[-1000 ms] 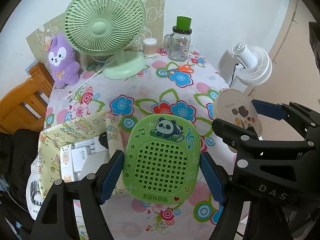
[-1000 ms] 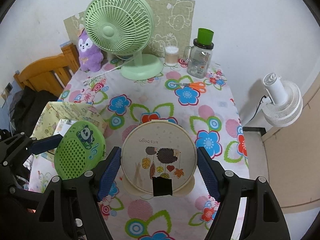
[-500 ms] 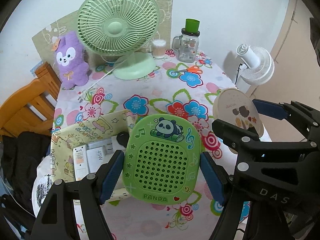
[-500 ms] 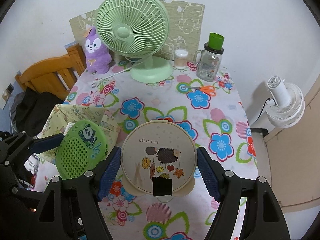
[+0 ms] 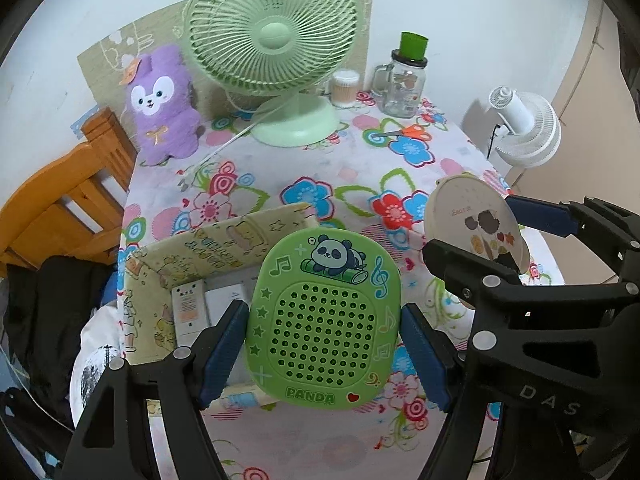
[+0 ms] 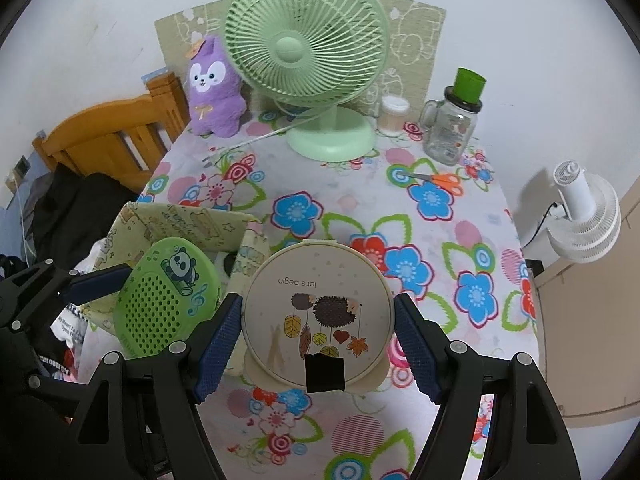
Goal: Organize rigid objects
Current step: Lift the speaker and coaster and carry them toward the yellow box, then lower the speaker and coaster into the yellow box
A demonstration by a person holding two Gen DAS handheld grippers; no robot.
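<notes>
Panda speaker (image 5: pixel 323 322), green and perforated, sits clamped between the blue pads of my left gripper (image 5: pixel 323 350), held in the air above the table's near-left corner with its face toward the camera. My right gripper (image 6: pixel 318 348) is likewise clenched, on the round cream mirror (image 6: pixel 316 312) with the hedgehog print, which hangs over the near edge just beside the speaker (the two items are close but apart, as far as I can see). Directly beyond the speaker stands the yellow fabric box (image 5: pixel 224 236), open-topped, at the table's left edge; inside it I can make out a white remote (image 5: pixel 188 308) and some white adapters, so I judge some sorting is already done. Neither held item is in the box yet, and I judge both are headed there, the speaker being nearer to its opening. Farther out on the floral tablecloth (image 6: pixel 352 204), orange scissors (image 6: pixel 438 179) lie near the far-right corner, with a glass jar mug (image 6: pixel 450 128) and a cotton swab tub (image 6: pixel 394 116) along the far edge beside the green fan (image 6: pixel 308 52) and purple plush (image 6: pixel 212 84). Those loose pieces look like what remains.
</notes>
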